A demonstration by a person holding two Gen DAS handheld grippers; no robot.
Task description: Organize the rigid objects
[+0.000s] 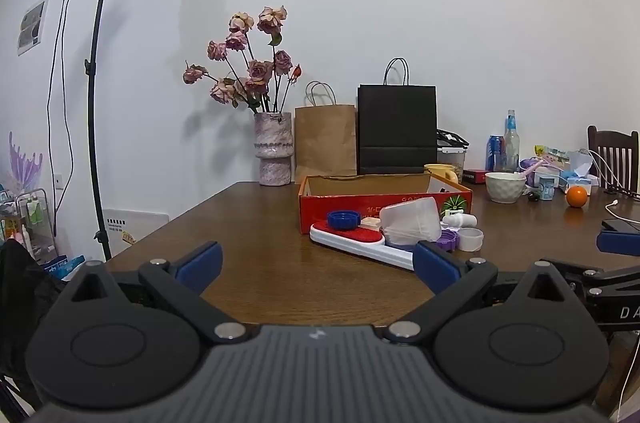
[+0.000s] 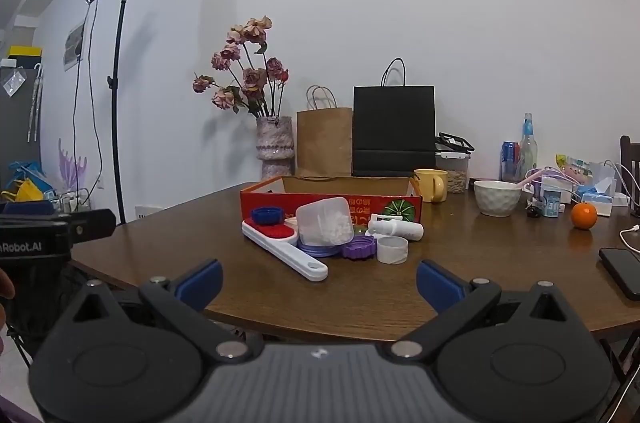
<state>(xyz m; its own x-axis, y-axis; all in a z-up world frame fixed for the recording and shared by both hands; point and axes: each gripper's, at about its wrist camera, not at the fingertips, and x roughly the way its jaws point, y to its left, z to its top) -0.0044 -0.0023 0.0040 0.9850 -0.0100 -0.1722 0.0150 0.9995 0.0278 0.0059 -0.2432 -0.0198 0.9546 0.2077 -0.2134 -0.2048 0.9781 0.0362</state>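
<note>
A pile of small rigid objects lies in front of an open red cardboard box: a white and red paddle-shaped brush, a blue lid, a clear plastic jar on its side, a purple lid, a white ring and a white spray bottle. My left gripper is open and empty, near the table's front edge. My right gripper is open and empty, short of the pile.
On the brown table stand a vase of dried roses, a brown paper bag, a black bag, a yellow mug, a white bowl, an orange, bottles and a phone. A light stand rises at left.
</note>
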